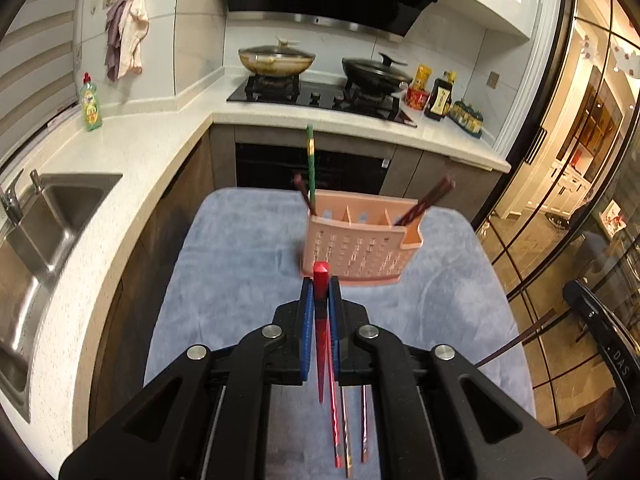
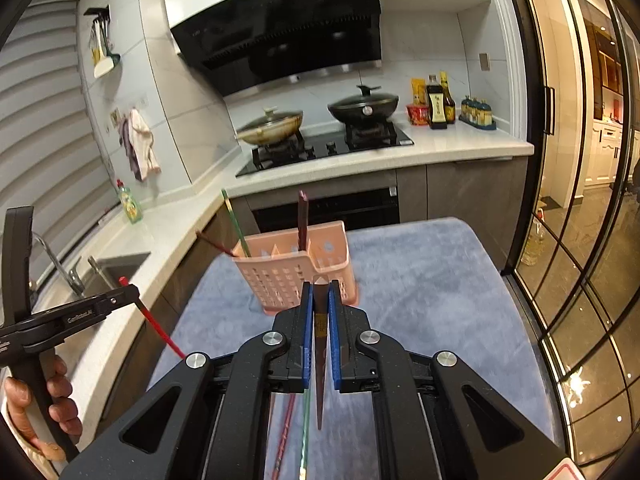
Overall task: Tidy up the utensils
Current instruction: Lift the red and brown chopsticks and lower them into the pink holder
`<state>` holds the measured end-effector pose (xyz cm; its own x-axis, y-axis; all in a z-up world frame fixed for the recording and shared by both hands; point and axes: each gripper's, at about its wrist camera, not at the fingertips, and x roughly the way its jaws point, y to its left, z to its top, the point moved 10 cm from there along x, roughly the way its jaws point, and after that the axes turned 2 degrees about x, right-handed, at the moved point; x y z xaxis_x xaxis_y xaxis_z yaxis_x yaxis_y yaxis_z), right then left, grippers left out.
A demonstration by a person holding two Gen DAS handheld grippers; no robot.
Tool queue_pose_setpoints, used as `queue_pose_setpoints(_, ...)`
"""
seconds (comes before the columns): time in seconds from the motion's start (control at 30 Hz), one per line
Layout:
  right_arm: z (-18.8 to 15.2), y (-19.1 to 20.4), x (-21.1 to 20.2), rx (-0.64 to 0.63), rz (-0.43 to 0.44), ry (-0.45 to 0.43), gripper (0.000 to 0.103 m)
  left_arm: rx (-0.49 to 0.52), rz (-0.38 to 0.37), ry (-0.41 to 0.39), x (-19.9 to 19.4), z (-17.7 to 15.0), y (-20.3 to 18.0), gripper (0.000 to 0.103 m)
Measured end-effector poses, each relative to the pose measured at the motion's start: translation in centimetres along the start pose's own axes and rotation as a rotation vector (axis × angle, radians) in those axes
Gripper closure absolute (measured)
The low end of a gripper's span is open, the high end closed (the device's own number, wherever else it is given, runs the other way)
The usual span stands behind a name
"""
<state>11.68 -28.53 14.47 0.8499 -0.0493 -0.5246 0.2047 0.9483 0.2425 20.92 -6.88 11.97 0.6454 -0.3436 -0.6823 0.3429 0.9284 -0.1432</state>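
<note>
A pink slotted utensil holder (image 1: 356, 246) stands on the blue towel (image 1: 240, 264); it also shows in the right wrist view (image 2: 292, 272). It holds a green chopstick (image 1: 310, 168) and dark brown chopsticks (image 1: 426, 202). My left gripper (image 1: 321, 292) is shut on a red chopstick (image 1: 321, 320), held above the towel in front of the holder. My right gripper (image 2: 320, 300) is shut on a dark brown chopstick (image 2: 320, 344), just in front of the holder. Loose chopsticks (image 1: 346, 424) lie on the towel under the left gripper. The left gripper shows at the left of the right wrist view (image 2: 132, 292).
A steel sink (image 1: 44, 216) and white countertop (image 1: 132, 152) run along the left. A stove with two lidded pans (image 1: 276, 60) is behind. Sauce bottles (image 1: 440, 98) stand at the back right. A glass partition (image 1: 580, 200) lines the right. A green soap bottle (image 1: 91, 104) stands near the sink.
</note>
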Motion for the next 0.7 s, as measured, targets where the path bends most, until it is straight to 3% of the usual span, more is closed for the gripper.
queue_pose_setpoints(0.43, 13.6, 3.6, 1.9, 0.026, 0.079, -0.201, 0.096, 0.030, 0.016, -0.248, -3.0, 13.9, -3.0, 0.096)
queue_pose_setpoints(0.7, 16.4, 5.8, 6.7, -0.005, 0.080, -0.229, 0.096, 0.038, 0.033, -0.301, 0.1, 16.9, -3.5, 0.096)
